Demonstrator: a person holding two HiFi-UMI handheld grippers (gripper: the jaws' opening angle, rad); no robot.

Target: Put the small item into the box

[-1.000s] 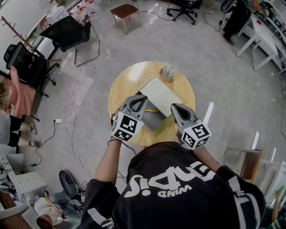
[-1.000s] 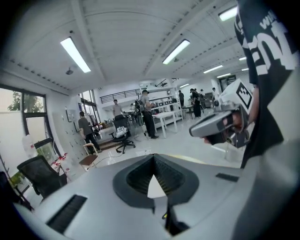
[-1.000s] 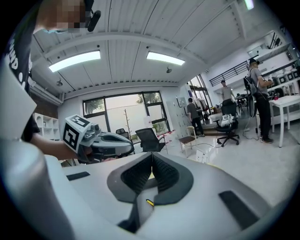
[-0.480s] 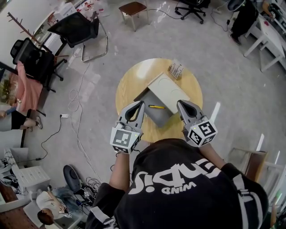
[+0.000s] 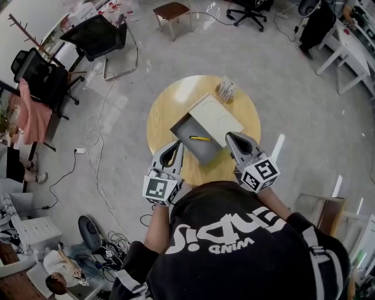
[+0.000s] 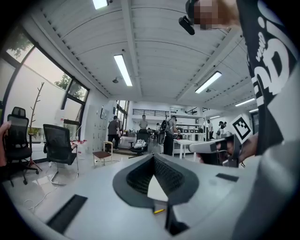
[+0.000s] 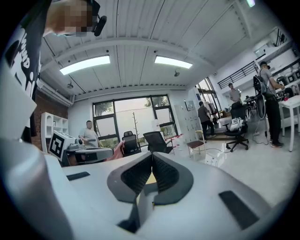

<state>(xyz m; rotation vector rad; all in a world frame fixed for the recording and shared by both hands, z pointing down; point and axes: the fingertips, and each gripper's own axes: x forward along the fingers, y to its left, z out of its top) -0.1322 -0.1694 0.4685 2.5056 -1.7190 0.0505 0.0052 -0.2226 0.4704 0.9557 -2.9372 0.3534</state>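
A thin yellow pen (image 5: 200,138) lies inside the open grey box (image 5: 206,153) on the round wooden table (image 5: 161,111). The box's cream lid (image 5: 214,119) leans back behind it. My left gripper (image 5: 176,144) hovers at the box's near-left corner, shut and empty. My right gripper (image 5: 229,136) hangs by the box's near-right side, also shut with nothing held. In the left gripper view the fingertips (image 6: 153,157) meet, and the pen (image 6: 159,211) shows below them. In the right gripper view the jaws of the gripper (image 7: 152,155) are closed too.
A small rack of items (image 5: 224,89) stands at the table's far edge. Around the table are a black chair (image 5: 96,35), a brown stool (image 5: 172,10), cables (image 5: 94,126) on the floor and white desks (image 5: 345,41) at the far right.
Both grippers have drawn back toward my body, the left one moving off the box. The pen stays in the box, in plain view between them.
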